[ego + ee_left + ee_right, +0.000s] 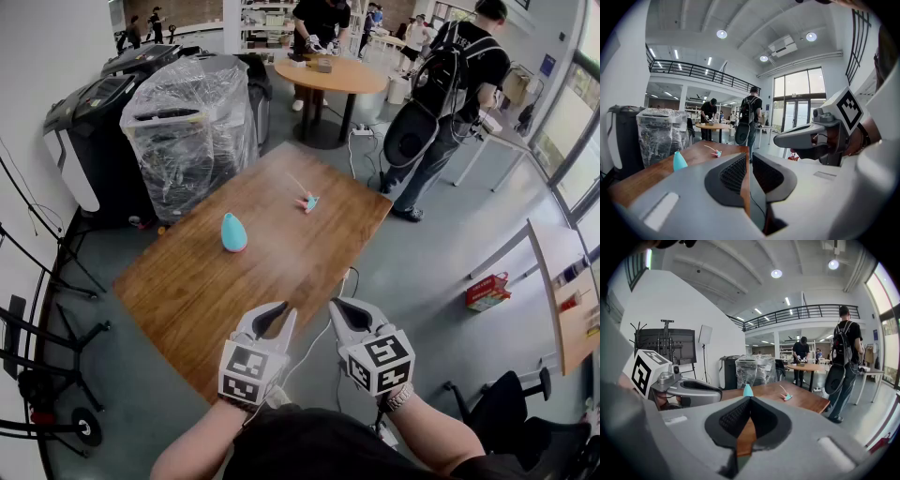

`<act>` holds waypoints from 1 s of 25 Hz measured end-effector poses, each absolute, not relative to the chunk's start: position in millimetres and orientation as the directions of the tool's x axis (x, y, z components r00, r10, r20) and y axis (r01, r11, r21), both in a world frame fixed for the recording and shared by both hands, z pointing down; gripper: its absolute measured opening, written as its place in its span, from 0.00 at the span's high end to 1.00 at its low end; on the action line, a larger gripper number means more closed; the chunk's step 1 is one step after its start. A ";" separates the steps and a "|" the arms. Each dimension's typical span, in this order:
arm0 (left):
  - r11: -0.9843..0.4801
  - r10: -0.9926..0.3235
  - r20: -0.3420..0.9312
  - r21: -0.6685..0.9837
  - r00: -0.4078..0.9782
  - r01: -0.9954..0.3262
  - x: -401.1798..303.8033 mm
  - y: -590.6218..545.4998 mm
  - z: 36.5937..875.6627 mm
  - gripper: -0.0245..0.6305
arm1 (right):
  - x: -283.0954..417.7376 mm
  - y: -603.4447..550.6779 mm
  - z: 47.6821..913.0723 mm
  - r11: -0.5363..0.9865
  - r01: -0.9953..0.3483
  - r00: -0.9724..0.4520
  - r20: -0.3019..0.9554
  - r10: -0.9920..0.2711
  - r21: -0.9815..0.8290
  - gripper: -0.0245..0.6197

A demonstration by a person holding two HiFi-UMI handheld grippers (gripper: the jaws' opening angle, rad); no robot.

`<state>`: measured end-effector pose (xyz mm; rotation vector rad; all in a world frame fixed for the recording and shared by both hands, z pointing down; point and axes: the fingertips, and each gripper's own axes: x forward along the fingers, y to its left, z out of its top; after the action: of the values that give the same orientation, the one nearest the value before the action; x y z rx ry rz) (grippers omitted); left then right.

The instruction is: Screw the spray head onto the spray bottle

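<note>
A teal spray bottle (233, 232) without its head stands upright on the wooden table (187, 291). The spray head (307, 201), teal and pink with a thin tube, lies farther back on the table, apart from the bottle. My left gripper (281, 311) and right gripper (337, 306) hover side by side over the table's near edge, well short of both objects. Both hold nothing. In the left gripper view the jaws (750, 157) stand almost together, with the bottle (679, 161) and spray head (716, 152) ahead. In the right gripper view the jaw tips (750, 399) touch, with the bottle (748, 390) just beyond.
A plastic-wrapped machine (192, 122) stands behind the table's left end. A person with a backpack (450, 94) stands at the back right, another at a round table (333, 75). A red box (487, 291) lies on the floor; black stands (37, 356) are on the left.
</note>
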<state>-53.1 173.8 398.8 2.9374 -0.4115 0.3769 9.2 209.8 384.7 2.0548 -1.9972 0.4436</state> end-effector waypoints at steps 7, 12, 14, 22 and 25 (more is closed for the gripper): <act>-0.958 -0.237 0.284 0.092 0.929 -0.273 -34.4 128.1 395.4 0.84 | 34.9 159.4 382.1 -0.043 -0.999 0.027 0.386 -0.922 -0.033 0.97; -0.961 -0.233 0.313 0.074 0.921 -0.268 -11.1 109.0 398.5 0.81 | 54.4 131.6 384.7 -0.019 -0.999 0.005 0.406 -0.914 -0.030 0.97; -0.959 -0.240 0.325 0.066 0.915 -0.275 0.8 95.6 403.3 0.80 | 64.0 117.0 389.3 -0.004 -1.000 -0.009 0.413 -0.911 -0.031 0.97; -0.941 -0.276 0.399 0.072 0.874 -0.330 74.1 30.6 444.3 0.78 | 127.8 55.7 426.9 0.071 -0.995 -0.093 0.462 -0.882 -0.064 0.97; -0.929 -0.283 0.458 0.086 0.843 -0.359 107.3 8.2 472.1 0.78 | 157.6 35.0 445.3 0.115 -0.990 -0.143 0.498 -0.855 -0.087 0.97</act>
<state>107.3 8.2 472.1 2.8519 -0.5010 0.6705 157.6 35.0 445.3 1.8045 -2.0741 0.5801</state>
